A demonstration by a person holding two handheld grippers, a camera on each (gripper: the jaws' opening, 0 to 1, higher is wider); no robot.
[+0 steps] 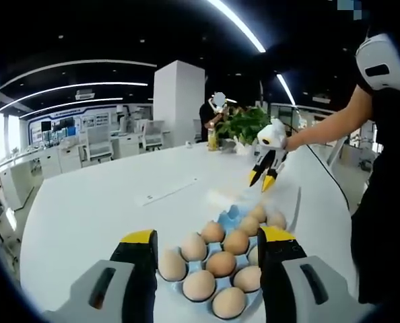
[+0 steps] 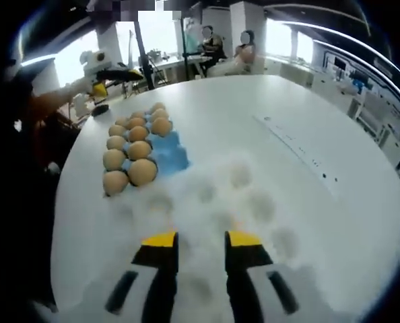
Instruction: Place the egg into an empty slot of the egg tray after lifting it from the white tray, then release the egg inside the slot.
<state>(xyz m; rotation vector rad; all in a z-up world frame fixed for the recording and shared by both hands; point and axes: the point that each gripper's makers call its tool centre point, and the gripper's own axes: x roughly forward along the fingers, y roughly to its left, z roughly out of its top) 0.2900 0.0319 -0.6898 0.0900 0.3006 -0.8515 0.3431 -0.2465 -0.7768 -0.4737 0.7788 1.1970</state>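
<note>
Left gripper view: the left gripper [image 1: 210, 237] hovers with jaws spread wide over the blue egg tray [image 1: 230, 217], brown eggs [image 1: 221, 264] between them, on a broad white table [image 1: 99, 202]. Beyond, the right gripper [image 1: 262, 181] hangs above the table, a potted plant [image 1: 244, 124] and a white pillar [image 1: 178, 101] behind. Right gripper view: jaws narrowly apart, empty, over the blurred white tray [image 2: 254, 202]; egg tray to the left, office desks beyond.

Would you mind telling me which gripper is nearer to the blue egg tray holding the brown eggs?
Left. The left gripper straddles the blue egg tray and its brown eggs; the right gripper hovers beyond the tray's far end.
</note>
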